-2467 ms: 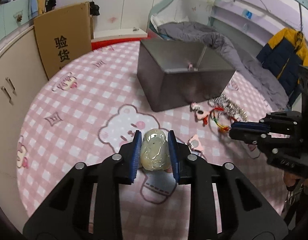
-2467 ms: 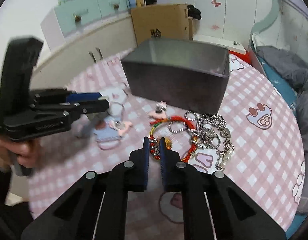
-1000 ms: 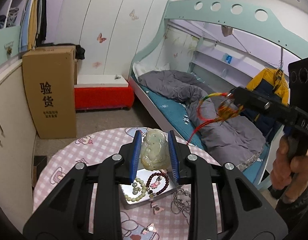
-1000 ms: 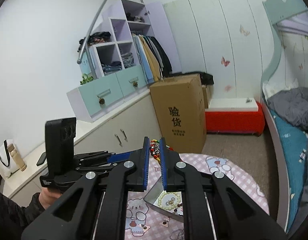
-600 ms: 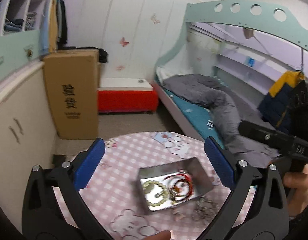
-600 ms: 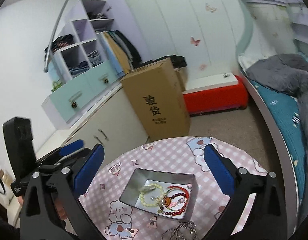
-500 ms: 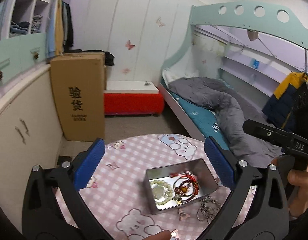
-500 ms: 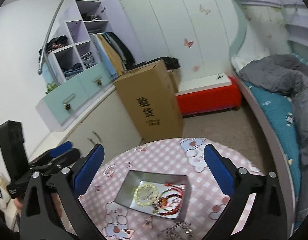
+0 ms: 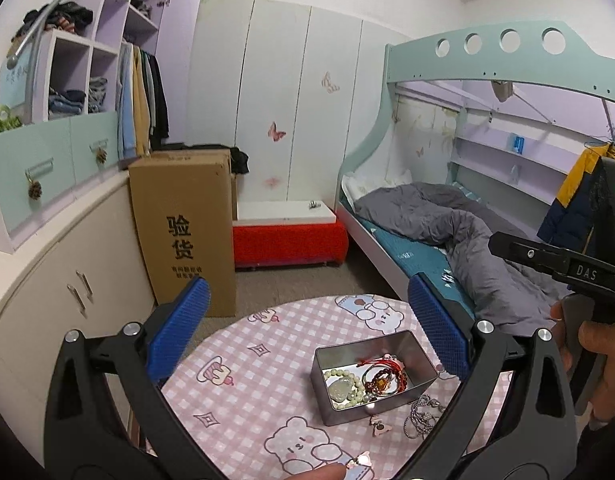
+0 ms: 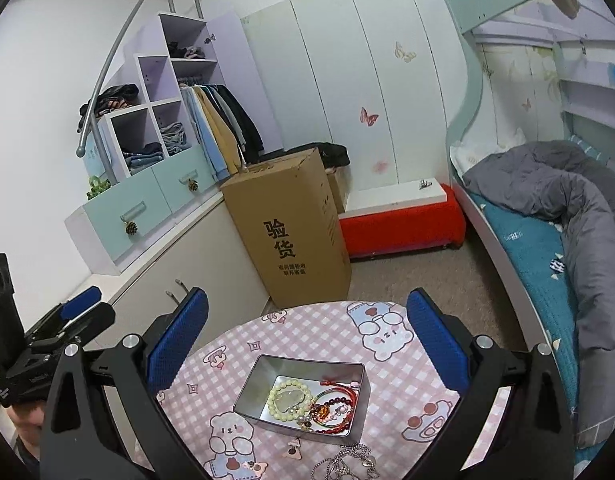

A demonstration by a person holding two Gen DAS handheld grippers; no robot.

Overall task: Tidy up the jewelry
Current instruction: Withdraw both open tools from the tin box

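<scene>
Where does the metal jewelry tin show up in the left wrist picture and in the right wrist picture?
Left wrist view: the metal tin sits lower right of centre on the pink checked tablecloth, near the right blue pad.
Right wrist view: the metal tin lies low and central, between both blue pads.
Shared landmark: the tall cardboard box with black characters, standing behind the table.

Even, soft indoor light, both views sharp.
We see no hard shadows; the metal tin (image 10: 361,384) throws a pale glare off its floor. Fisheye bending curves the wardrobe doors (image 9: 275,92) and bed frame (image 9: 491,64), and black vignette fills our corners.
</scene>
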